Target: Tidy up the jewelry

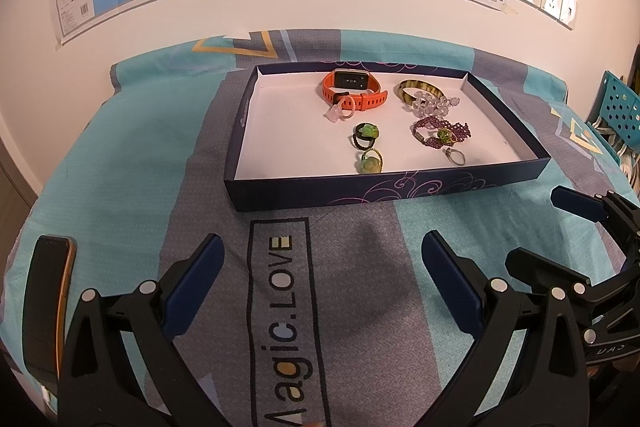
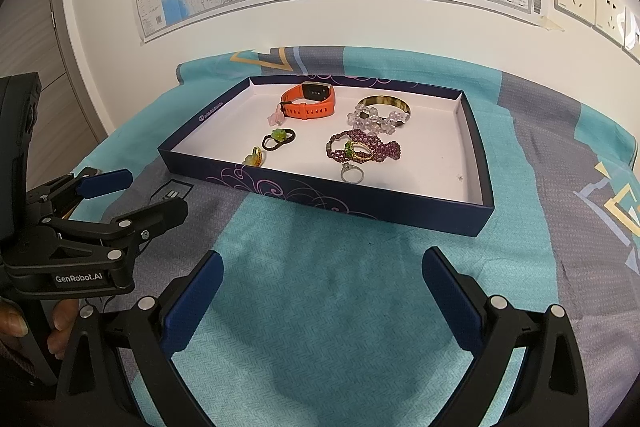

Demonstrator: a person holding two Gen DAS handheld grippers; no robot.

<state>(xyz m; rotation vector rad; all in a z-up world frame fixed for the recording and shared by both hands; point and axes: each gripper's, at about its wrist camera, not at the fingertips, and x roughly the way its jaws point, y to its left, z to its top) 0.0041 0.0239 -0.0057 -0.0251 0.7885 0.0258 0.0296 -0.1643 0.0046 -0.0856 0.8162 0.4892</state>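
1. A black phone with an orange edge lies on the far left of the table, on the blue and grey cloth.
2. The left gripper hovers over the words "Magic.LOVE" on the cloth. Its fingers are wide apart and hold nothing.
3. The dark blue box lid sits on the cloth, ahead of both grippers. All the jewelry is inside it.
4. On the left side in the lid are an orange watch, a pink ring touching its strap, and two green flower rings.
5. On the right side are a brown bangle, a clear bead bracelet, a purple bead bracelet and a silver ring.
6. The right gripper hovers near the lid. Its fingers are wide apart and empty.
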